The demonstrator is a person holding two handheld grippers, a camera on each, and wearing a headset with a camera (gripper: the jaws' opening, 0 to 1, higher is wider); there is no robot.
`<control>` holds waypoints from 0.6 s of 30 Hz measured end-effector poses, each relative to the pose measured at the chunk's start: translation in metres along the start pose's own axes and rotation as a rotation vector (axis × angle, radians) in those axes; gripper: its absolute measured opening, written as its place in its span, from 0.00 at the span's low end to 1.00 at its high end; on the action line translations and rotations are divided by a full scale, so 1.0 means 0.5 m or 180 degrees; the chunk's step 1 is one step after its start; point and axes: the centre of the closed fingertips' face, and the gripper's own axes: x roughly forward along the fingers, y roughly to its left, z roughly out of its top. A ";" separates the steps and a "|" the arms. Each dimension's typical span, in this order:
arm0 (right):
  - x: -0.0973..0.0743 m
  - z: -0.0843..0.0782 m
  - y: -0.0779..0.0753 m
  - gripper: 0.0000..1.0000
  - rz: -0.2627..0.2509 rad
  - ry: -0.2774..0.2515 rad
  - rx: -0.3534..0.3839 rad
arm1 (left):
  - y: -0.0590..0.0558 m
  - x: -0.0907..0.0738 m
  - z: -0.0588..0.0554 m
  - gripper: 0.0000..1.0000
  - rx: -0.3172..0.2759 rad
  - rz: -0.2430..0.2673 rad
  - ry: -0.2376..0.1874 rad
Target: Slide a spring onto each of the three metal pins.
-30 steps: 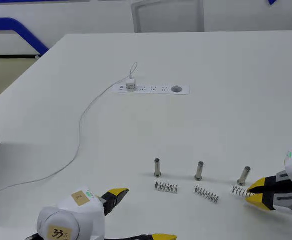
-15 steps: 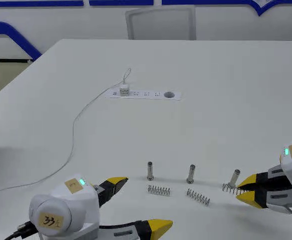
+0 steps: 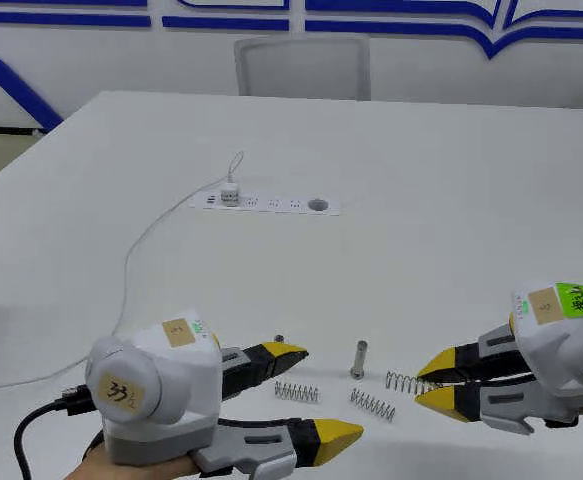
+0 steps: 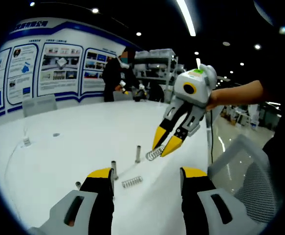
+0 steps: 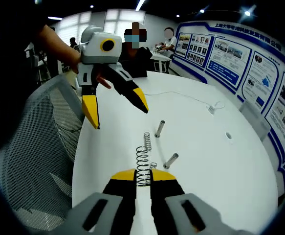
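My right gripper [image 3: 421, 386] is shut on one end of a spring [image 3: 403, 381], which sticks out to the left just over the white table [image 3: 421, 200]. In its own view the right gripper [image 5: 143, 177] pinches that spring [image 5: 142, 161] between the yellow tips. Two steel pins stand upright, the middle pin [image 3: 359, 358] and the left pin [image 3: 279, 340]; all three pins appear in the left gripper view, one of them [image 4: 138, 153] beside the held spring [image 4: 154, 153]. Two loose springs [image 3: 296, 392] [image 3: 372, 404] lie flat. My left gripper [image 3: 330, 391] hovers open at lower left, its jaws wide apart and holding nothing.
A power strip [image 3: 266, 203] with a white plug [image 3: 229, 195] lies at mid-table, and its cable [image 3: 136, 260] trails toward the left edge. A grey chair [image 3: 301, 68] stands behind the far edge. A mesh chair [image 5: 39, 147] sits close beside the table.
The right gripper's jaws have narrowed onto the spring and carried it left, away from the right pin. The left gripper has risen closer to the pins. The head camera has tilted up.
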 end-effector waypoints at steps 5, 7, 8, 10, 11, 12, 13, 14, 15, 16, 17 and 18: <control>0.002 0.030 0.027 0.11 0.0082 -0.0067 -0.0090 | -0.014 0.011 -0.002 0.51 0.0101 -0.0124 0.0058; 0.003 0.039 0.034 0.11 0.0101 -0.0080 -0.0126 | -0.016 0.011 -0.004 0.51 0.0120 -0.0146 0.0084; 0.004 0.042 0.037 0.11 0.0110 -0.0083 -0.0141 | -0.018 0.011 -0.005 0.51 0.0121 -0.0158 0.0089; 0.005 0.048 0.042 0.11 0.0131 -0.0090 -0.0181 | -0.023 0.011 -0.005 0.50 0.0117 -0.0211 0.0100; 0.005 0.050 0.044 0.11 0.0137 -0.0090 -0.0189 | -0.025 0.011 -0.006 0.49 0.0119 -0.0233 0.0109; 0.005 0.053 0.050 0.11 0.0159 -0.0087 -0.0211 | -0.028 0.010 -0.009 0.47 0.0131 -0.0263 0.0151; 0.005 0.055 0.053 0.11 0.0162 -0.0086 -0.0230 | -0.029 0.010 -0.009 0.44 0.0140 -0.0277 0.0159; 0.005 0.058 0.058 0.11 0.0181 -0.0085 -0.0255 | -0.032 0.010 -0.008 0.41 0.0150 -0.0303 0.0157; 0.006 0.059 0.060 0.11 0.0194 -0.0084 -0.0271 | -0.034 0.011 -0.007 0.39 0.0147 -0.0327 0.0154; 0.007 0.060 0.062 0.11 0.0196 -0.0085 -0.0284 | -0.037 0.011 -0.007 0.36 0.0146 -0.0353 0.0149; 0.008 0.060 0.062 0.11 0.0200 -0.0084 -0.0294 | -0.041 0.011 -0.005 0.35 0.0158 -0.0381 0.0148; 0.009 0.060 0.063 0.11 0.0203 -0.0083 -0.0297 | -0.043 0.012 -0.005 0.35 0.0170 -0.0398 0.0149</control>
